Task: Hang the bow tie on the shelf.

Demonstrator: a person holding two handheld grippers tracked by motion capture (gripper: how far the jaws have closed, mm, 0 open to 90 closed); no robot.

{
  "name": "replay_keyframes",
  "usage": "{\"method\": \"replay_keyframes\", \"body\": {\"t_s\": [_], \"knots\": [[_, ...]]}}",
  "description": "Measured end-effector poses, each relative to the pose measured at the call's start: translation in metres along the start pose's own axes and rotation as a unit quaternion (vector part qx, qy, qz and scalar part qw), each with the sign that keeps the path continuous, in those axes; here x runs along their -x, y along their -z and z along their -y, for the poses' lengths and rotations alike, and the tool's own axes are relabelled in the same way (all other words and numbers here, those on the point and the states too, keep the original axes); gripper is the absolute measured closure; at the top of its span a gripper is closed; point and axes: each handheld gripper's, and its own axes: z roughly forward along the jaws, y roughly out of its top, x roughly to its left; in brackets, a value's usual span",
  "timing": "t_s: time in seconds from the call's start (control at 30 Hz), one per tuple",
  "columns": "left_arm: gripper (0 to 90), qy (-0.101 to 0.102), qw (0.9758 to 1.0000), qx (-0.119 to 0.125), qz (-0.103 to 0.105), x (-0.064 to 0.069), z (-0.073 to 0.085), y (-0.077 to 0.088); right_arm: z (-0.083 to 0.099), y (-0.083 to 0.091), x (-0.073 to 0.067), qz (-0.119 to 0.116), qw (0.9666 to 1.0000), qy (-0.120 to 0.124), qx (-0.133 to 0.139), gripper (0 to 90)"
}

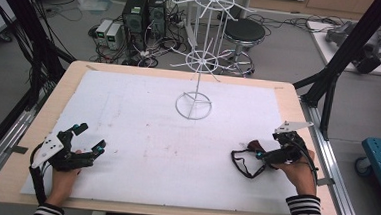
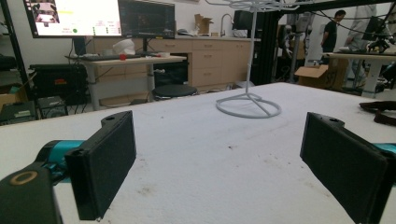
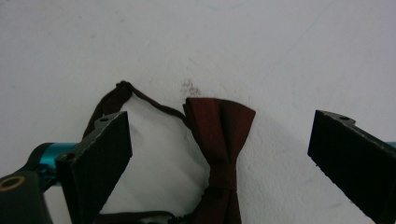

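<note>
Bow tie (image 3: 219,140), dark maroon, flat on white table cover (image 1: 151,135) at roughly 4 o'clock of the table in the high view, thin neck strap (image 1: 240,163) looped out toward 9 o'clock from the knot. Right gripper (image 1: 261,155) poised directly over the bow, jaws spread wide and released, nothing between the pads; in the right gripper view the bow sits between the two black jaws, nearer the left one, strap passing behind that jaw. Left gripper (image 1: 90,137) resting at about 8 o'clock of the table, likewise released and empty, well apart from the tie. White wire rack (image 1: 193,105) upright at 12 o'clock, base ring on the cover, spokes free.

Judged step: closing on the bow for a lift toward the rack.

Failure risks:
- Off-centre closure. Bow not midway between the jaws; likely result a pinch on one wing only, with the tie swinging or slipping out on lift.
- Strap snag. Loop lying close to the left jaw; possible capture under the pad or dragging across the cover.
- Cover pinch. Descent too deep likely to gather the white sheet together with the fabric.
- Rack tipping. Light wire frame, liable to topple on a sideways knock during hanging.
</note>
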Motion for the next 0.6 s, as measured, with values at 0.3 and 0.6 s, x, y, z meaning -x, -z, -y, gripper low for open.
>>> {"method": "replay_keyframes", "body": {"t_s": [0.3, 0.6], "knots": [[11.0, 0.0, 1.0, 0.0, 0.0, 0.0, 0.0, 0.0, -0.001, -0.009, 0.007, -0.025, 0.9982, -0.009, -0.055, 14.3], [11.0, 0.001, 1.0, 0.0, 0.0, 0.0, 0.0, 0.0, -0.003, -0.011, 0.012, -0.027, 0.9956, -0.012, -0.089, 24.3]]}}
